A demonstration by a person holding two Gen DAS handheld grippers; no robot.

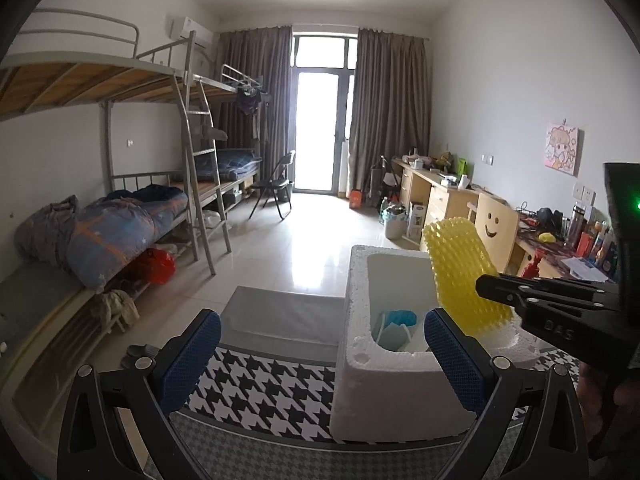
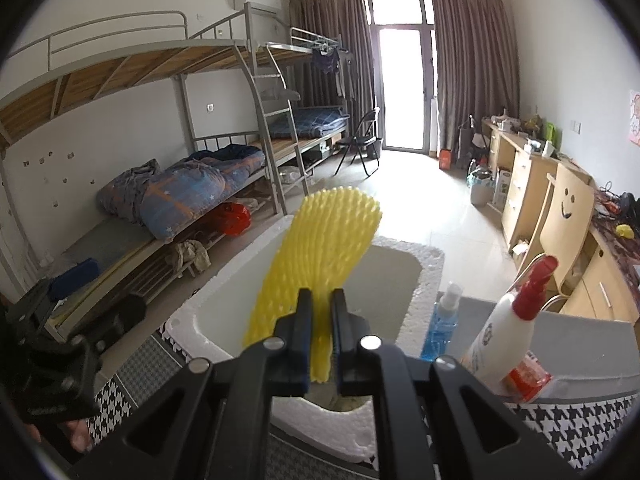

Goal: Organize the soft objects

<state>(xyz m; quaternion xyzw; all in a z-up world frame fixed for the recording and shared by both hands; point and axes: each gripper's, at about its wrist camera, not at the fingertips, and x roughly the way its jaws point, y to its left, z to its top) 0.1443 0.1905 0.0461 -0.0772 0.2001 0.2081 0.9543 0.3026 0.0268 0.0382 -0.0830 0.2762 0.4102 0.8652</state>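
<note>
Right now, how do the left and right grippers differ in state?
The right gripper is shut on the yellow foam net, held upright over the white foam box; the left gripper is open and holds nothing. The right one is above the box opening; the left one is in front of the box. Both face the box.

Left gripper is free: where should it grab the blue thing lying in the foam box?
Judging from the left wrist view: come straight down through the open top of the foam box and pinch the raised top of the blue soft item; the walls block any sideways approach.

Daylight from blown-out balcony door (image 1: 324, 120); glare on floor (image 1: 308, 256); heavy fisheye warp, dark vignette at edges.
</note>
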